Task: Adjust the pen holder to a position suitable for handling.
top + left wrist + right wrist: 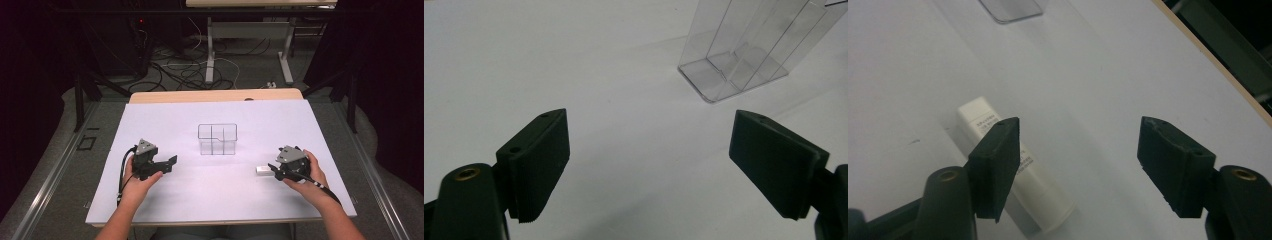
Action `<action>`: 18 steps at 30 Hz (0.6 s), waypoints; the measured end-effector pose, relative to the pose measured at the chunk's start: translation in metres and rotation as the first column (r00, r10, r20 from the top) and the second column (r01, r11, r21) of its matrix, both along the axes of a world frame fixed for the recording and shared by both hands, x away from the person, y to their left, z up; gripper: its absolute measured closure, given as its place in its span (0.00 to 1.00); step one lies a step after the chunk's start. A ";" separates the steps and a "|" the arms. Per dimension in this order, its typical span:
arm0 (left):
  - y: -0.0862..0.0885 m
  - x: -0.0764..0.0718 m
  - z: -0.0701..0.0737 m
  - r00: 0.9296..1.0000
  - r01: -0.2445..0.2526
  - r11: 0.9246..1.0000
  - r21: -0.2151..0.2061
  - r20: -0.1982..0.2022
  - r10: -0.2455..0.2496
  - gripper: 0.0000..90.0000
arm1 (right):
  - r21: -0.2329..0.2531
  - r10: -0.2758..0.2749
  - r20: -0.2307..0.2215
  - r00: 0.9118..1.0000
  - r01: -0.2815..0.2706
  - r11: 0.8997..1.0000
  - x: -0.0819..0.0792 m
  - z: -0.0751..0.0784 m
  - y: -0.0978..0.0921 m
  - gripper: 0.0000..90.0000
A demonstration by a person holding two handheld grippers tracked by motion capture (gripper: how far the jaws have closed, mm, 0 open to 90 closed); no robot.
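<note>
White tabletop [210, 200] with one clear divided organizer [217, 139], one white tube [263, 170], two grippers [172, 161] [272, 170], fingers spread, empty.

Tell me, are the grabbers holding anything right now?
No, nothing is held. The right gripper is open, its fingers above a white tube lying on the table. The left gripper is open over bare table.
</note>
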State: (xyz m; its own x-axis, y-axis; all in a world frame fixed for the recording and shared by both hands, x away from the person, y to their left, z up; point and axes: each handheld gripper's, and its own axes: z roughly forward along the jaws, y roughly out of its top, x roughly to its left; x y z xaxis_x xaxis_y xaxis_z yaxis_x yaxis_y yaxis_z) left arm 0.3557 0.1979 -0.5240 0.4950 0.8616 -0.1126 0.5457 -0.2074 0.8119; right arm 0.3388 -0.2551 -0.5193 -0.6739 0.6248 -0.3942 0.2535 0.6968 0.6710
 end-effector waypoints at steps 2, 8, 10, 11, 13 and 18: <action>0.000 0.000 0.001 1.000 0.005 1.000 0.004 -0.004 -0.005 0.18 | 0.000 0.042 -0.004 0.999 -0.042 0.999 0.000 0.003 0.002 0.40; 0.001 0.000 0.000 1.000 -0.007 1.000 -0.004 0.004 0.007 0.18 | -0.080 0.128 -0.088 0.988 -0.135 0.988 0.005 0.006 0.010 0.43; 0.001 0.000 0.000 1.000 -0.004 1.000 -0.001 0.001 0.005 0.18 | -0.097 0.157 -0.111 0.981 -0.168 0.981 0.008 0.007 0.014 0.43; 0.001 0.000 0.000 1.000 -0.009 1.000 -0.001 0.004 0.009 0.18 | -0.106 0.167 -0.134 0.977 -0.181 0.978 0.009 0.009 0.016 0.43; 0.001 0.000 0.000 1.000 -0.007 1.000 -0.002 0.007 0.007 0.18 | -0.121 0.202 -0.152 0.967 -0.221 0.968 0.012 0.011 0.020 0.43; 0.001 0.000 0.000 1.000 -0.001 1.000 0.003 -0.005 0.001 0.18 | -0.158 0.256 -0.251 0.934 -0.300 0.941 0.015 0.015 0.029 0.43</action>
